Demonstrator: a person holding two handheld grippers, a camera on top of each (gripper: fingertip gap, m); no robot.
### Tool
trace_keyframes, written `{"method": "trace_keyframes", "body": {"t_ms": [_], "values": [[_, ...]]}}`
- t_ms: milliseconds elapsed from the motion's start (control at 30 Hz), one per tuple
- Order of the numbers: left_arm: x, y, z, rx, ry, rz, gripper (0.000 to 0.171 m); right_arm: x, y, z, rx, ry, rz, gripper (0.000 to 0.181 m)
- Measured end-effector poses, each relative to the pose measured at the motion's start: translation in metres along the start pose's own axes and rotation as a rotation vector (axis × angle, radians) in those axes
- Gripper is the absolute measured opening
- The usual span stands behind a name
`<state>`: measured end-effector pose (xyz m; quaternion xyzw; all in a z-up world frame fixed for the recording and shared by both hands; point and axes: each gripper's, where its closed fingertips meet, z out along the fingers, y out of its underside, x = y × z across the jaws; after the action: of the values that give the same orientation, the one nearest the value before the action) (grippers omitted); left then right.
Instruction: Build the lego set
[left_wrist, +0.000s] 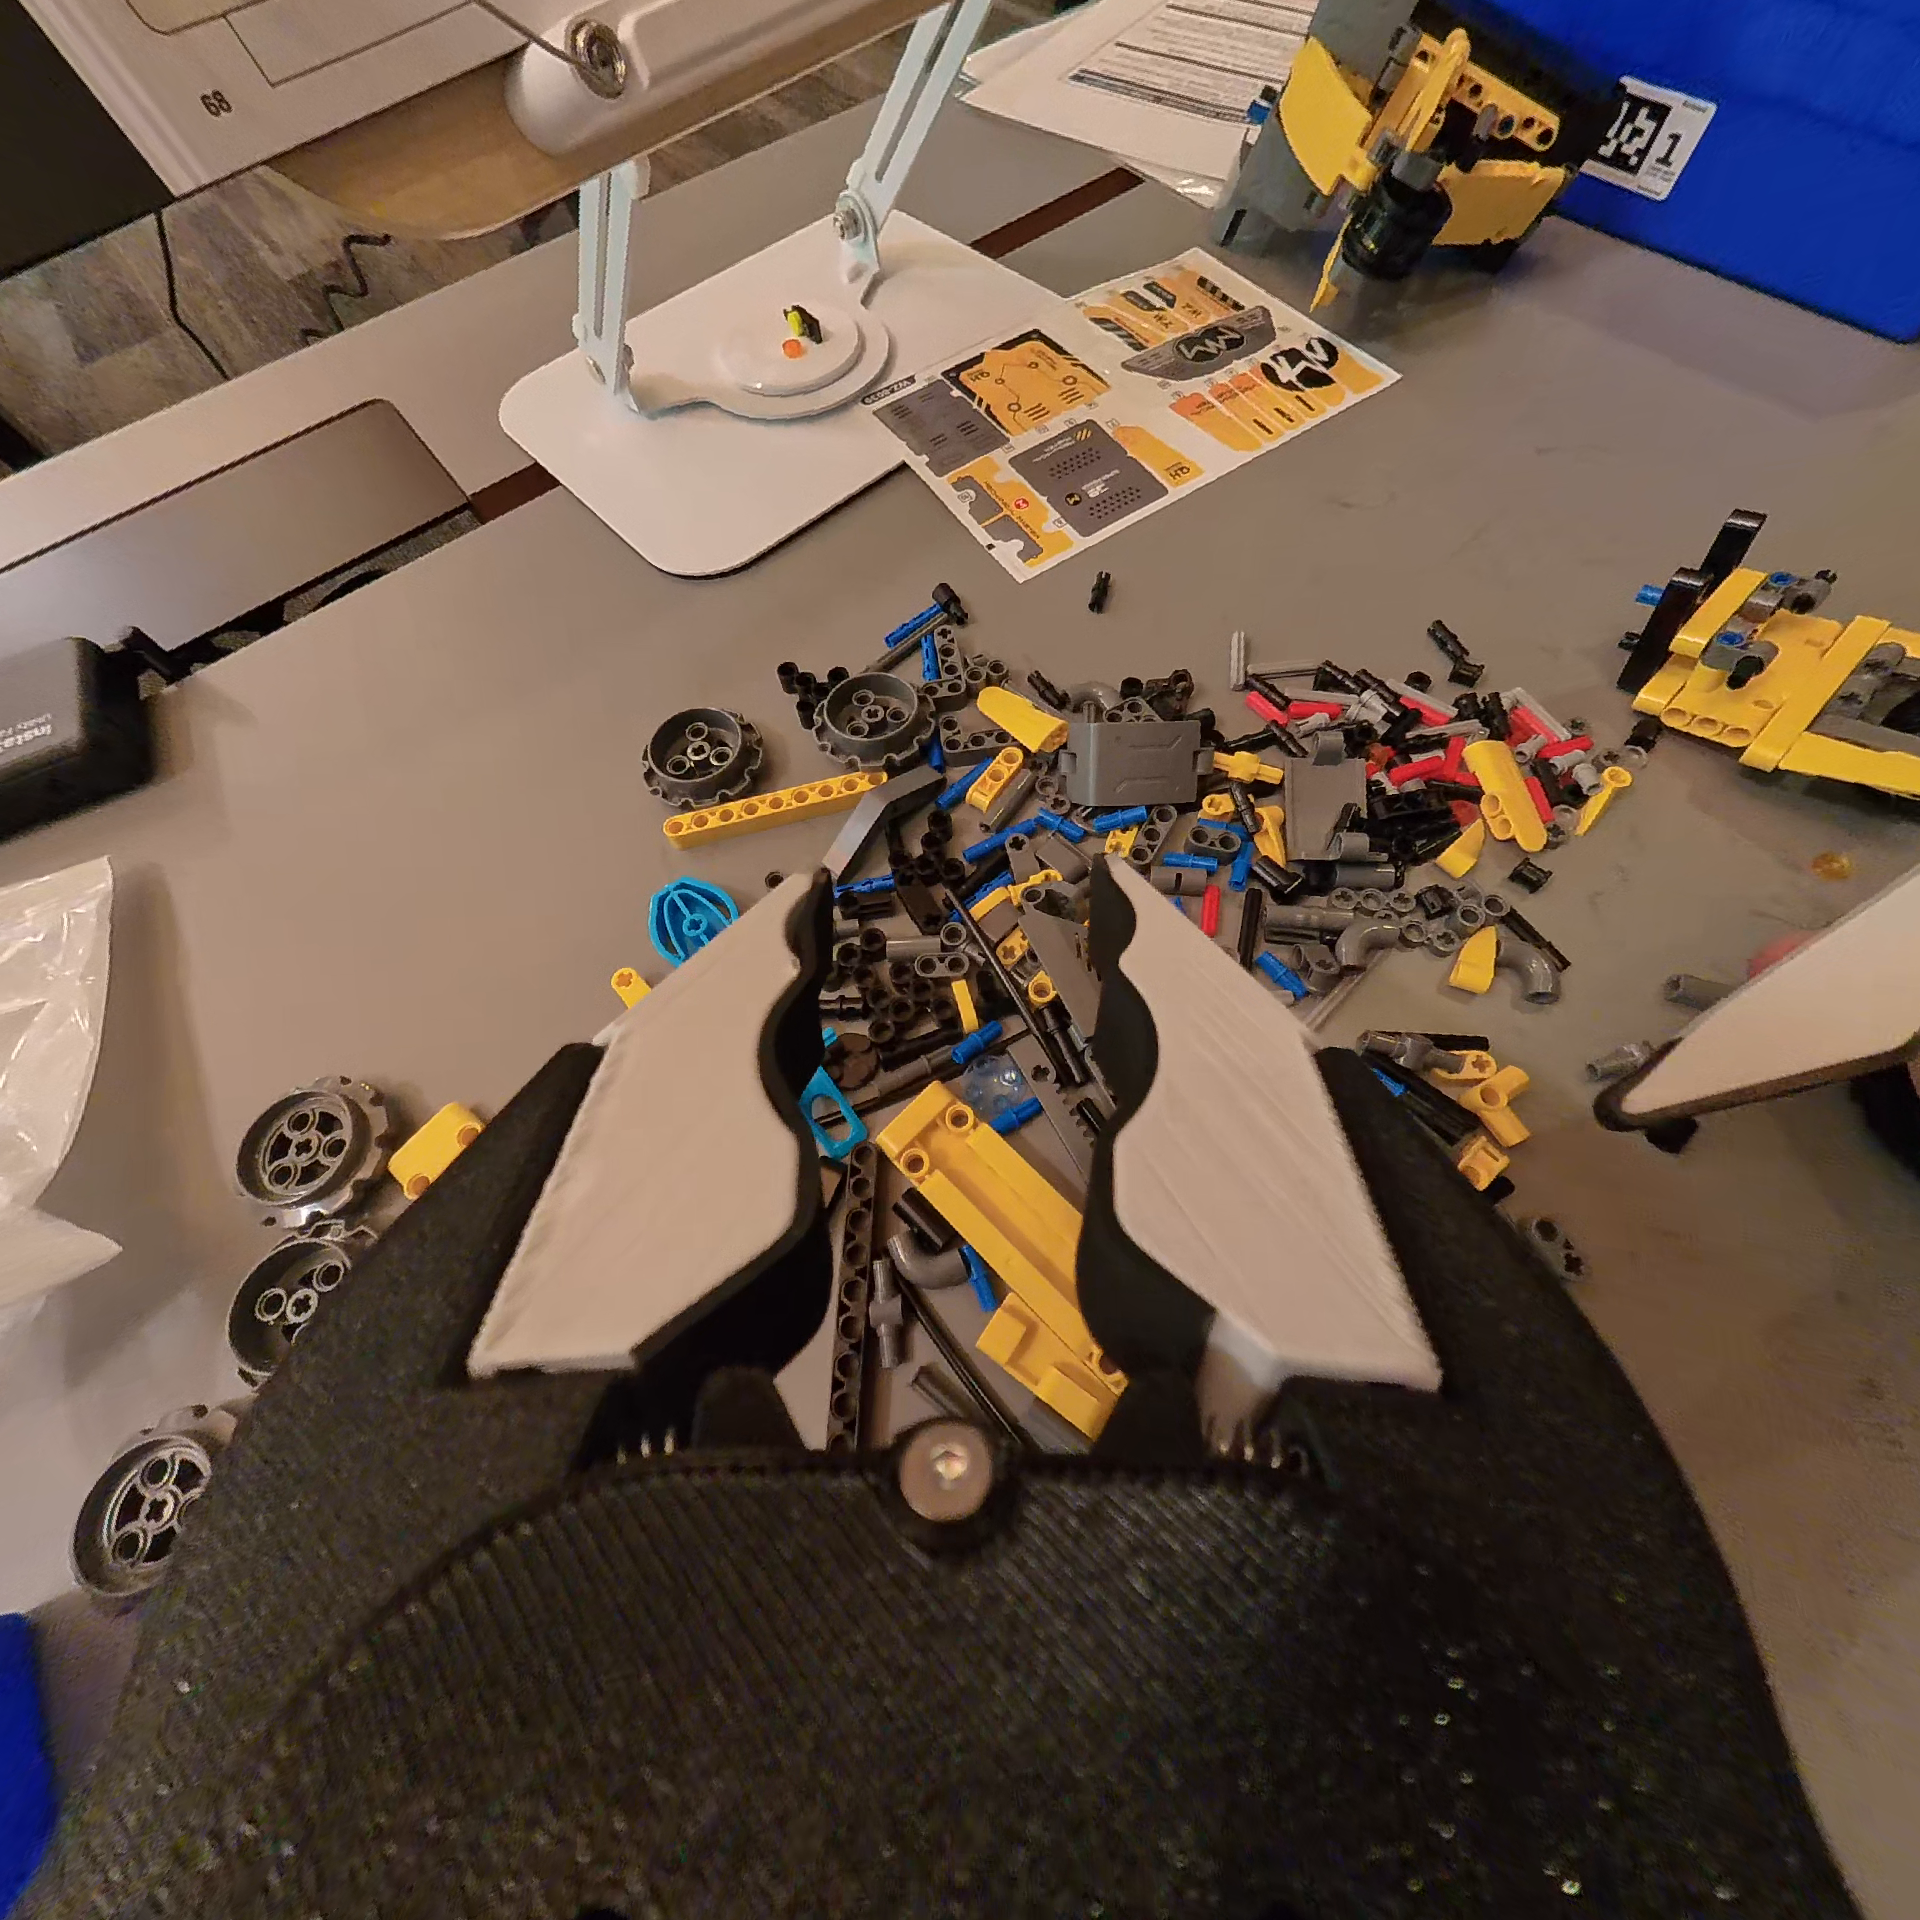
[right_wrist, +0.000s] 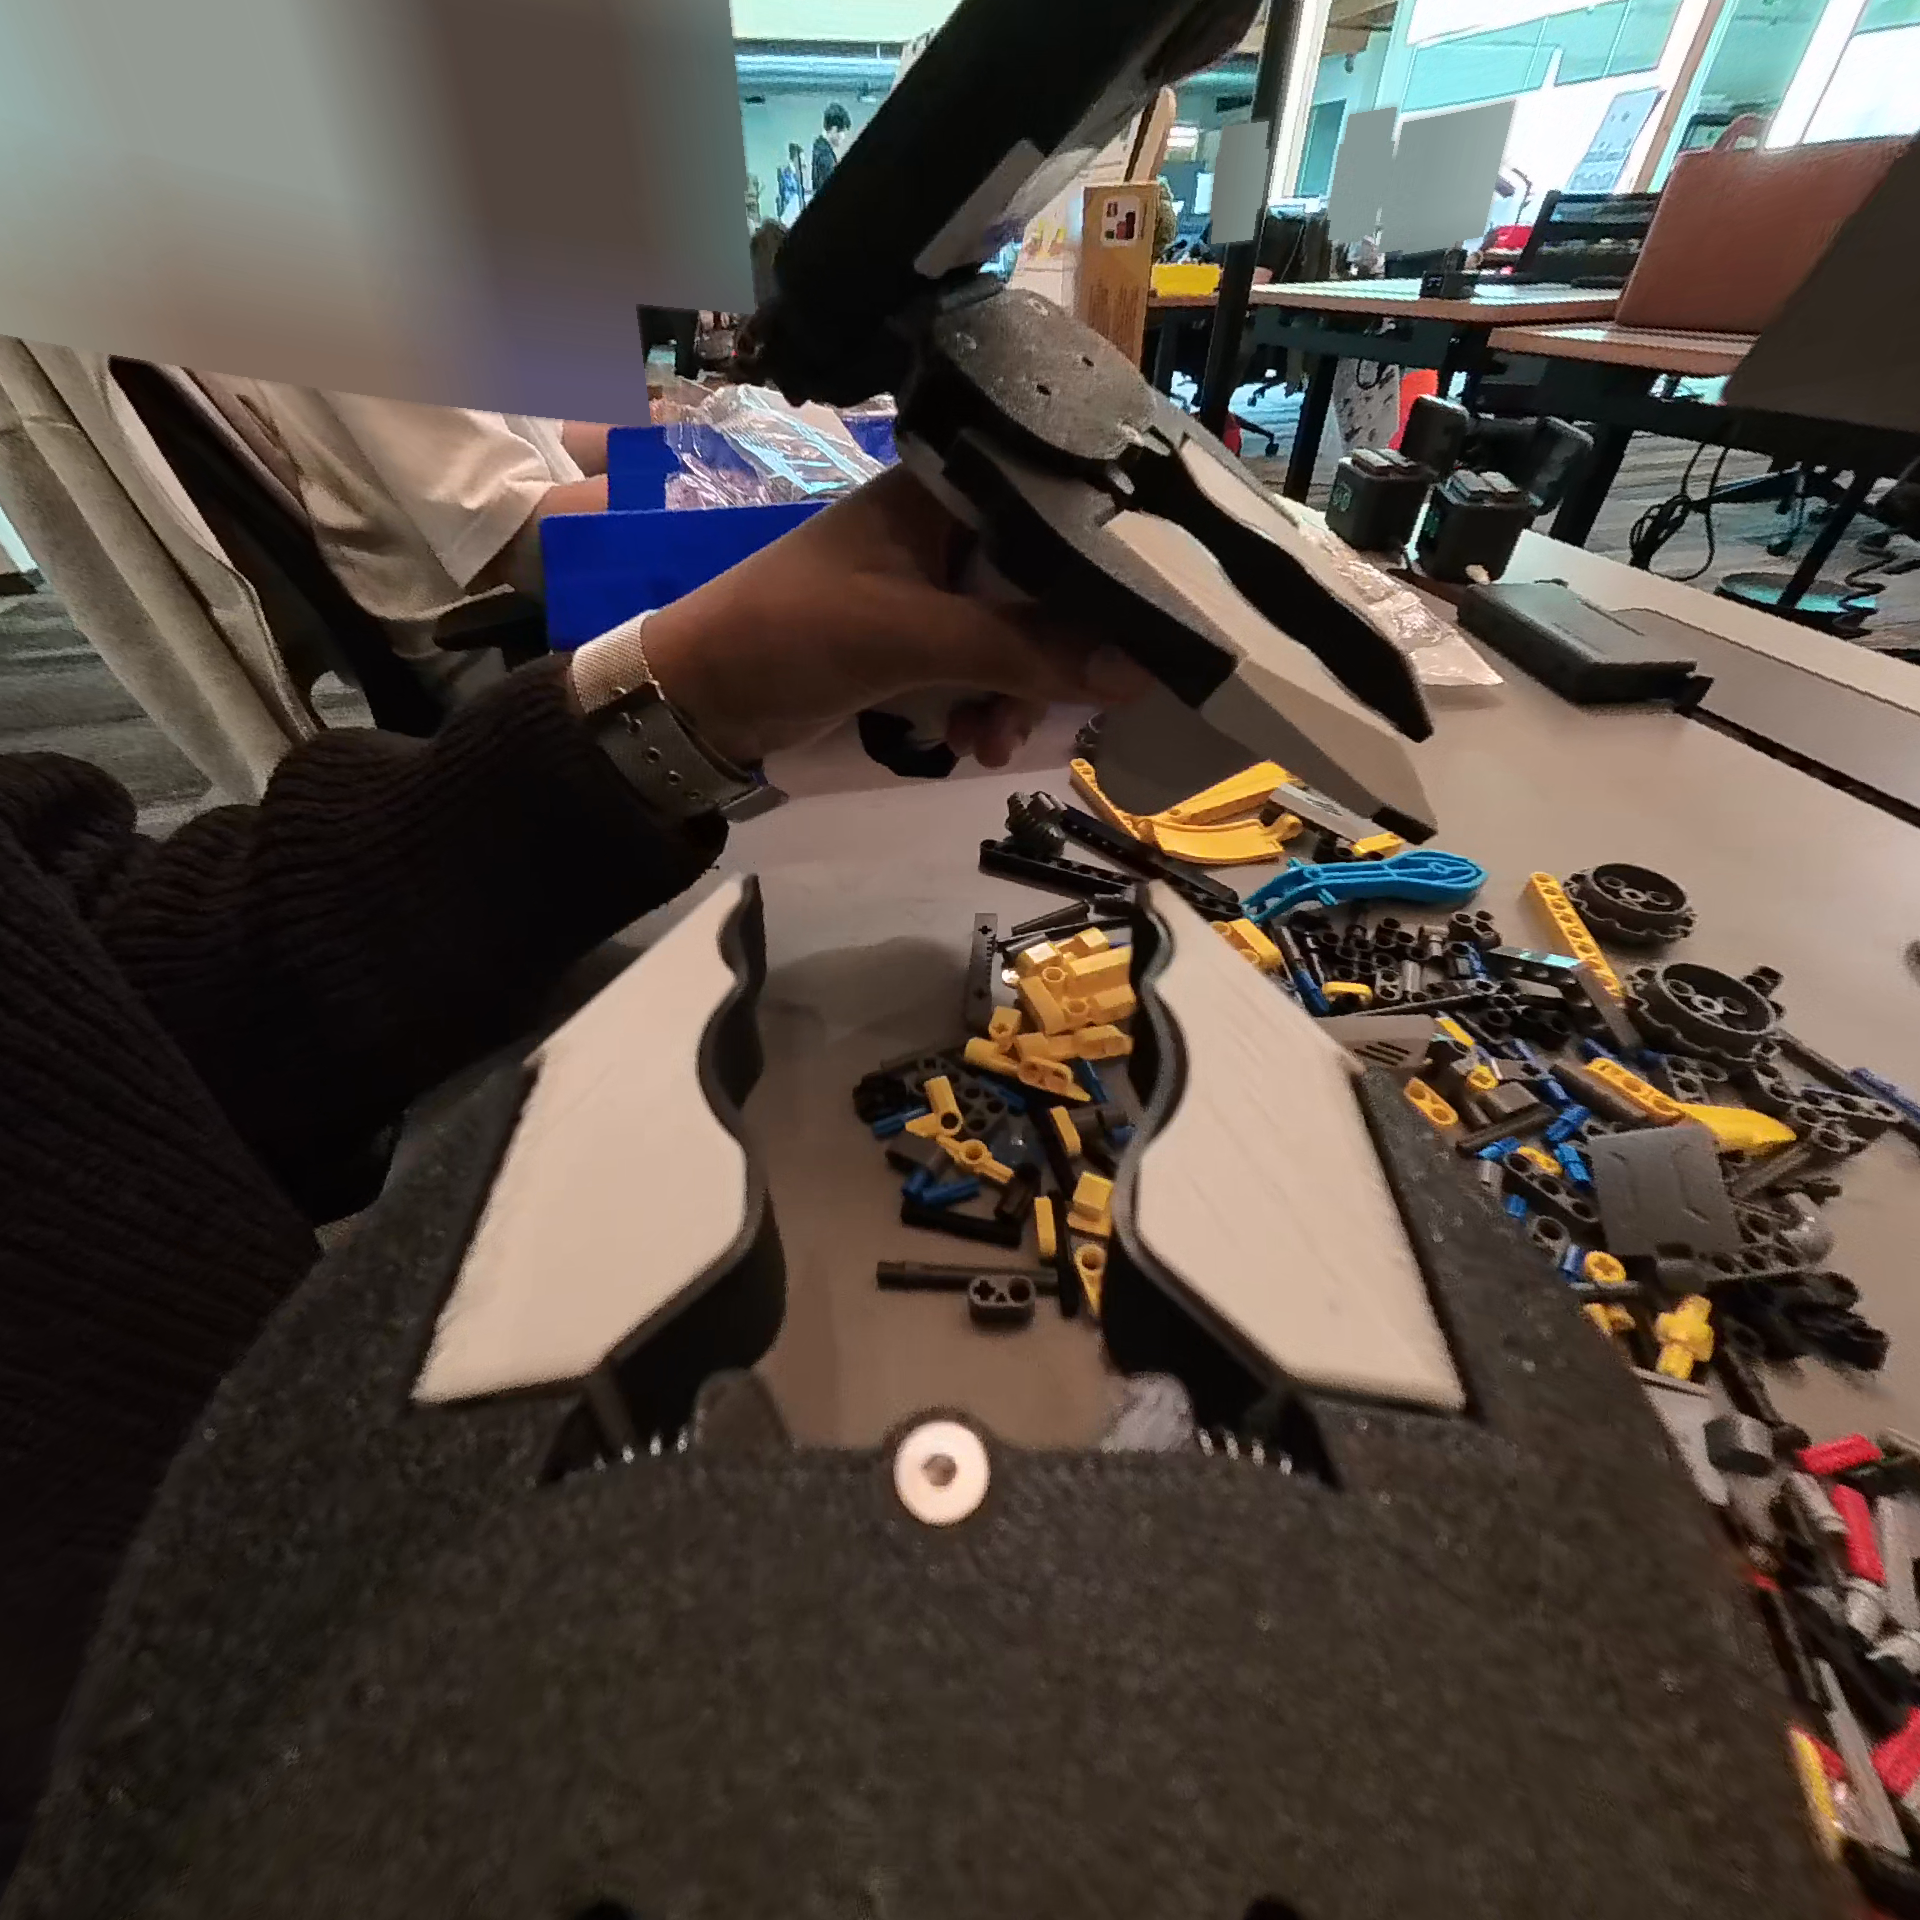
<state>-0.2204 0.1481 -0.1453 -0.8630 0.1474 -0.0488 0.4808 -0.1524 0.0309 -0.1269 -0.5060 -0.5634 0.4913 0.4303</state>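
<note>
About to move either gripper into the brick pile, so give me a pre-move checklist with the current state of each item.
1. Left gripper jaws open and empty: ok.
2. Right gripper jaws open and empty: ok.
3. Loose bricks lie right under both grippers: ok.
4. Grippers clear of each other: ok, though the left one hangs close above the pile's far side in the right wrist view.
5. One single brick lined up between either pair of jaws: not ok, many crowd together.
6. Yellow model clear of the pile: ok.

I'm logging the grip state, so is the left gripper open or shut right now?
Open. The left gripper hangs over the pile of building pieces with a wide gap between its fingers, and nothing is held between them.
</note>
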Motion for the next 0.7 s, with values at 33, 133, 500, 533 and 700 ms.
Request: {"method": "trace_keyframes", "body": {"t_ms": [33,133,500,533,700], "values": [[0.000,0.000,0.000,0.001,0.000,0.000,0.047,0.000,0.001,0.000,-0.005,0.001,0.001,0.071],[0.000,0.000,0.000,-0.001,-0.001,0.000,0.047,0.002,0.002,0.000,-0.012,0.001,0.017,0.071],[-0.003,0.000,-0.002,0.007,-0.009,-0.005,0.047,0.058,0.005,-0.018,-0.027,0.284,0.023,0.086],[-0.003,0.000,-0.002,0.006,-0.010,-0.005,0.047,0.065,0.005,-0.022,-0.031,0.326,0.013,0.085],[-0.011,0.007,-0.001,-0.031,-0.047,0.010,0.047,0.077,0.021,-0.024,-0.121,0.371,0.011,0.045]]}}
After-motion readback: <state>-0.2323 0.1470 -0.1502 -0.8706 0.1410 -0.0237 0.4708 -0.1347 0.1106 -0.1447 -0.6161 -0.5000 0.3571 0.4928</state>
